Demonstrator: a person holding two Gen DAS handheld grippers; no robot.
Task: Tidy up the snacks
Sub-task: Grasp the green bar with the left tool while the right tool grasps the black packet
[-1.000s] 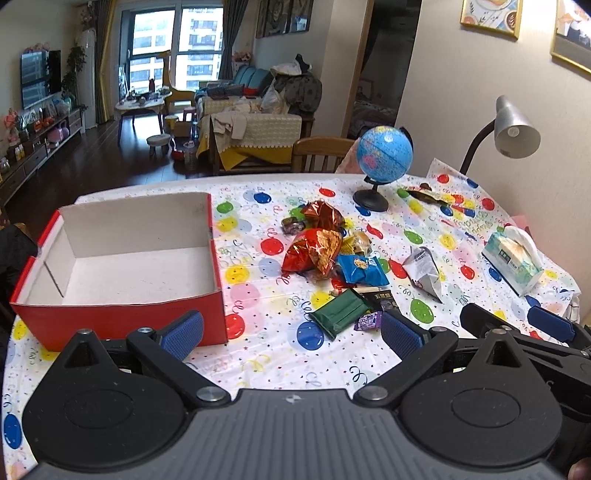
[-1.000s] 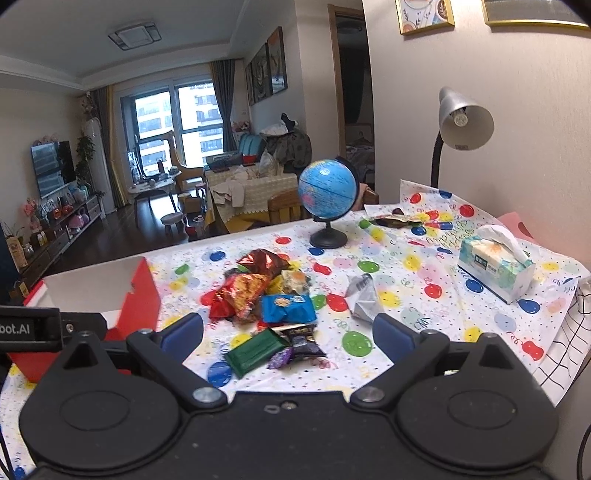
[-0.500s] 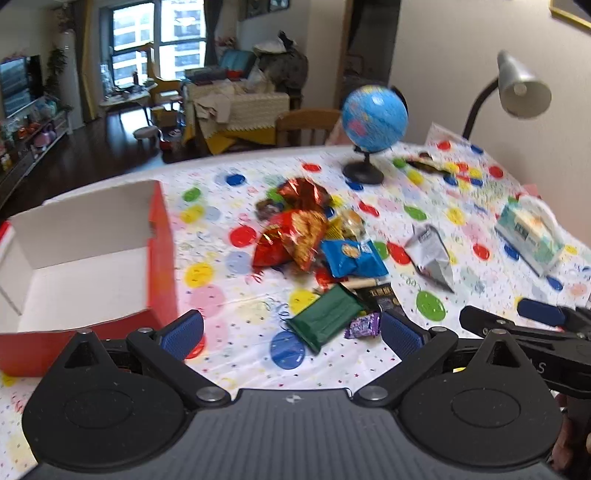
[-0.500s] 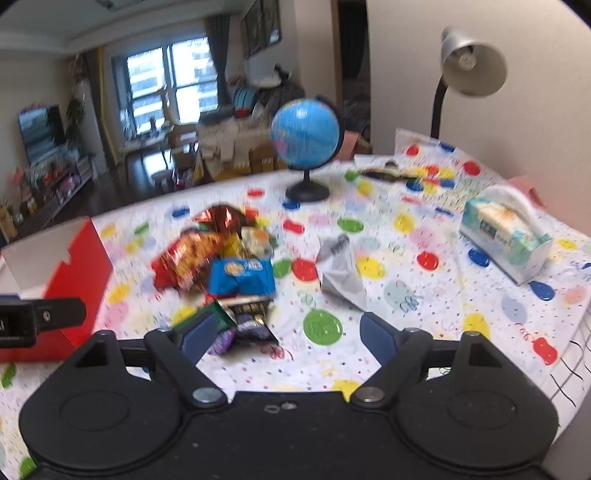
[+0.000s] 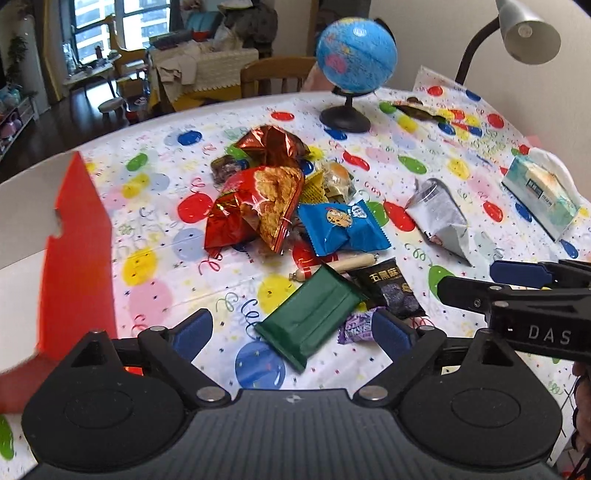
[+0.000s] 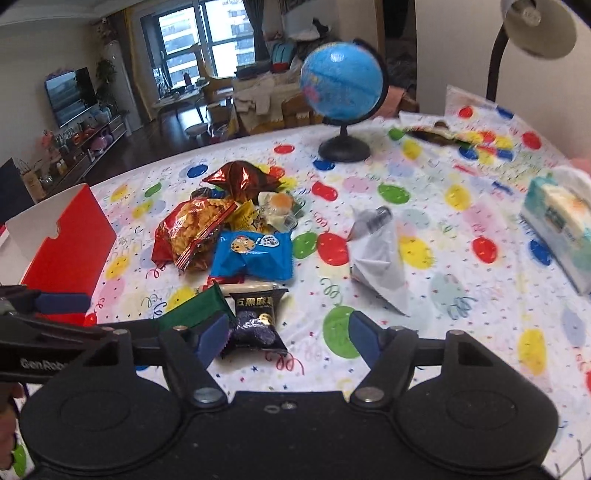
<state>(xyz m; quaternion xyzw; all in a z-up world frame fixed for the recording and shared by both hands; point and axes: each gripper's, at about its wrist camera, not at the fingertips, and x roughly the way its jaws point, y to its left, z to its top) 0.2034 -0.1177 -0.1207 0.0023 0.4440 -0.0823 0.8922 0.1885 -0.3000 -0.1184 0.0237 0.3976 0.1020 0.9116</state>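
A pile of snacks lies mid-table: a red chip bag (image 5: 255,206), a blue cookie packet (image 5: 341,227), a green packet (image 5: 310,315), a black packet (image 5: 391,288), a purple candy (image 5: 354,326) and a silver packet (image 5: 439,218). The red box (image 5: 77,236) stands at the left, open. My left gripper (image 5: 291,332) is open just above the green packet. My right gripper (image 6: 290,336) is open over the black packet (image 6: 256,317); it also shows in the left wrist view (image 5: 517,284). The blue packet (image 6: 253,254) and chip bag (image 6: 194,230) lie beyond.
A globe (image 5: 356,59) on a black stand is at the back. A tissue box (image 5: 541,194) sits at the right edge, a desk lamp (image 5: 528,33) behind it. A balloon-print cloth (image 5: 155,206) covers the table. A wooden chair (image 5: 273,75) stands behind.
Both grippers have moved forward and down toward the snack pile. The left view has swung right, away from the red box. Both stay open.
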